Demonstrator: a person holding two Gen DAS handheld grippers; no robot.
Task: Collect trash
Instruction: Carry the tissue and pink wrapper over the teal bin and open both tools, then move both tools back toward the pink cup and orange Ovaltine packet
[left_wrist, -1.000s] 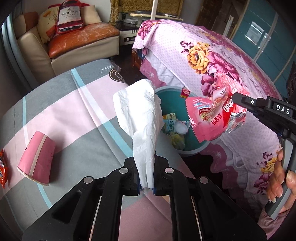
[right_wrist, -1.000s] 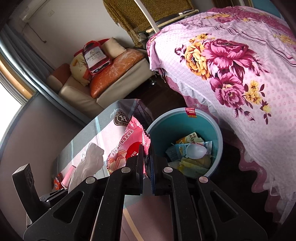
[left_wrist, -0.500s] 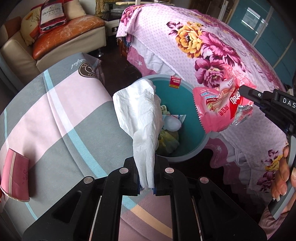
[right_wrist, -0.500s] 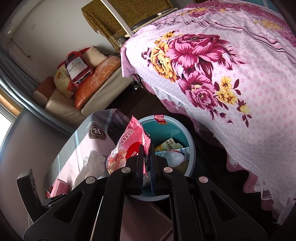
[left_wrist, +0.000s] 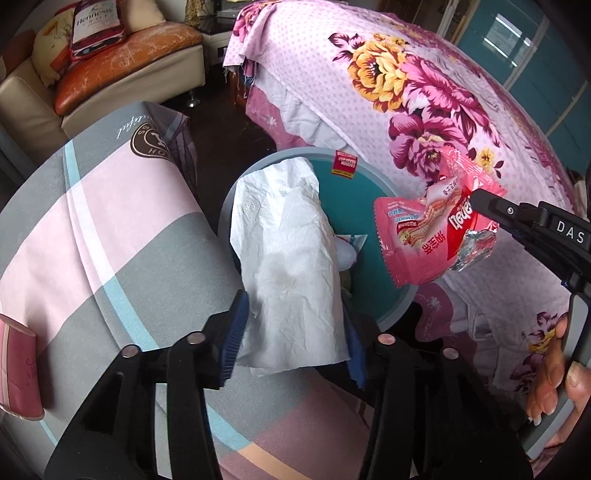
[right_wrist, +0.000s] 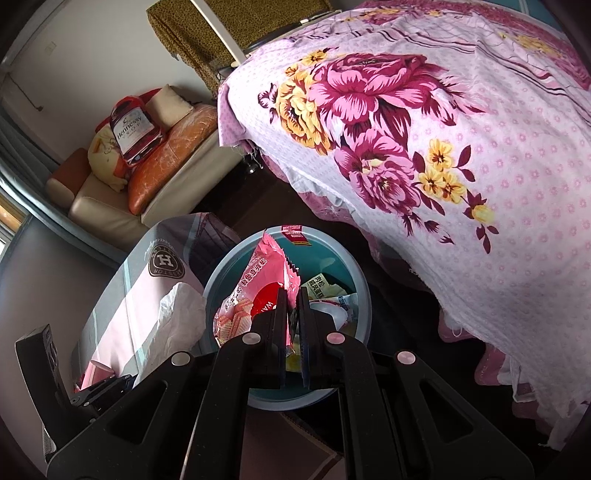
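Observation:
A teal bin (left_wrist: 373, 221) (right_wrist: 364, 295) with several pieces of rubbish in it stands on the dark floor between two beds. My left gripper (left_wrist: 295, 343) hangs over its near rim. The jaws are opening and the blue pads stand wide apart. A crumpled white tissue (left_wrist: 291, 273) (right_wrist: 177, 317) lies loose between them, unfolding over the bin, and neither pad presses on it. My right gripper (right_wrist: 291, 295) (left_wrist: 480, 203) is shut on a pink snack wrapper (right_wrist: 255, 284) (left_wrist: 417, 240) and holds it above the bin's right side.
A bed with a grey, pink and blue striped cover (left_wrist: 92, 221) lies left of the bin, with a pink paper cup (left_wrist: 16, 369) on it. A floral pink bedspread (left_wrist: 406, 110) drapes down on the right. A sofa (left_wrist: 110, 55) stands behind. A hand (left_wrist: 554, 369) holds the right gripper's handle.
The left jaws, shut on the tissue before, have sprung wide apart and the tissue has spread out. Both grippers have come down closer over the bin.

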